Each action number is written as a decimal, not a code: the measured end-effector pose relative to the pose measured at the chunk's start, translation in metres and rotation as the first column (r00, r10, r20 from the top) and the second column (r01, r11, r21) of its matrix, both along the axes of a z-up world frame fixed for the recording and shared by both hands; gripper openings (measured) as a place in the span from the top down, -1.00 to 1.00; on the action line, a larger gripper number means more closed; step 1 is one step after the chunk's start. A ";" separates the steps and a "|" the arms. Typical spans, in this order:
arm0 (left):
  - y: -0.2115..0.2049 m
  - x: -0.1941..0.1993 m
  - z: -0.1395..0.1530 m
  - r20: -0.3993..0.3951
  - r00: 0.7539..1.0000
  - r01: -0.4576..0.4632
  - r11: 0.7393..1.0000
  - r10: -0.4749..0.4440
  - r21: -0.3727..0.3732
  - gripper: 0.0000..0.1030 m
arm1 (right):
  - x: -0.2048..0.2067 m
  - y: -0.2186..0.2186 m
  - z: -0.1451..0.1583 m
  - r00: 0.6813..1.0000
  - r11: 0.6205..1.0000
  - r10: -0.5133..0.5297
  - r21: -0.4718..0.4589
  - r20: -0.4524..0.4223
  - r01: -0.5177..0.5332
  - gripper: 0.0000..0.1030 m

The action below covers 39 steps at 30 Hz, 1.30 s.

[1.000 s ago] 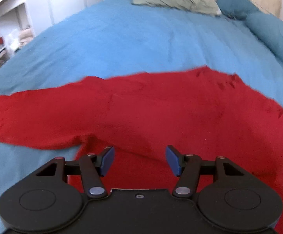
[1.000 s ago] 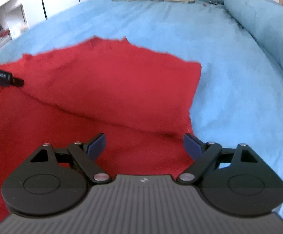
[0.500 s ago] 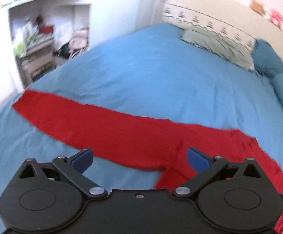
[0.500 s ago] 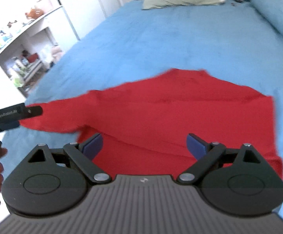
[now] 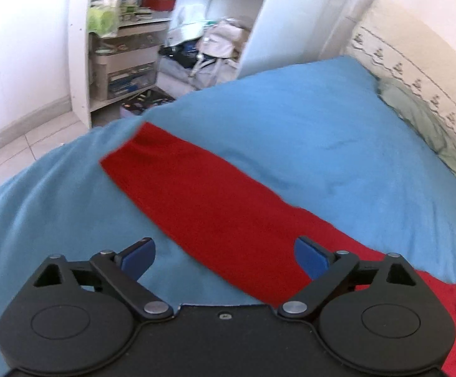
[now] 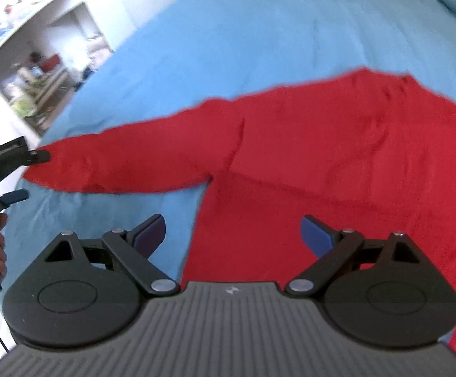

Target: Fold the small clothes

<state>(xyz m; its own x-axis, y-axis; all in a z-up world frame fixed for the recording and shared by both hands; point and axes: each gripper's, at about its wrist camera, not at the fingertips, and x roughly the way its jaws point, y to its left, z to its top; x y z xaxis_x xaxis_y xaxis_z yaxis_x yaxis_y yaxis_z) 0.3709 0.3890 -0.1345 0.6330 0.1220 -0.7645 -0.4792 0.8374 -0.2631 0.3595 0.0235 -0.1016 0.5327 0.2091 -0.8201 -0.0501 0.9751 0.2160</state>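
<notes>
On the blue bed [image 5: 322, 119], both tongs, left [image 5: 225, 256] and right [image 6: 232, 234], hung spread and empty; the red top's sleeve [image 5: 196, 194] lay outstretched, likely needing pinching and folding inward next.

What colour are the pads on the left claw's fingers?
Blue pads on black linkages, clearest in the left wrist view.

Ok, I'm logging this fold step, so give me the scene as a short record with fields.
garment: red long-sleeved top, lying on the bed
surface: blue bedspread
sleeve: stretched out flat toward the bed edge
left hand-held gripper: open, above the sleeve, holding nothing
right hand-held gripper: open, over the top's body, holding nothing
background: white shelving beside the bed
</notes>
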 end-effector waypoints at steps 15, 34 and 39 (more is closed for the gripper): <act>0.040 0.022 -0.032 -0.028 0.998 -0.047 0.996 0.049 0.081 0.88 | 0.003 0.000 -0.024 0.993 0.993 -0.119 -0.015 -0.014 0.118 -1.00; -0.265 0.035 0.102 0.268 0.844 0.456 0.885 -0.464 0.096 0.89 | -0.017 -0.151 0.017 0.967 0.976 -0.176 -0.096 0.186 0.196 -1.00; -0.391 0.042 0.075 0.252 0.726 0.649 0.759 -0.640 0.056 0.89 | -0.024 -0.204 0.019 0.955 0.956 -0.234 -0.134 0.180 0.260 -1.00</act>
<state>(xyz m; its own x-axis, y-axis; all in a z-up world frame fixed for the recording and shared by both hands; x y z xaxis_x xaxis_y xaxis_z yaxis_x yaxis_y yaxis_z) 0.4124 -0.0019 -0.0598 0.7123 -0.4061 -0.5724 0.2550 0.9096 -0.3281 0.3357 -0.1809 -0.0827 0.6785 -0.0680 -0.7315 0.1751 0.9820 0.0711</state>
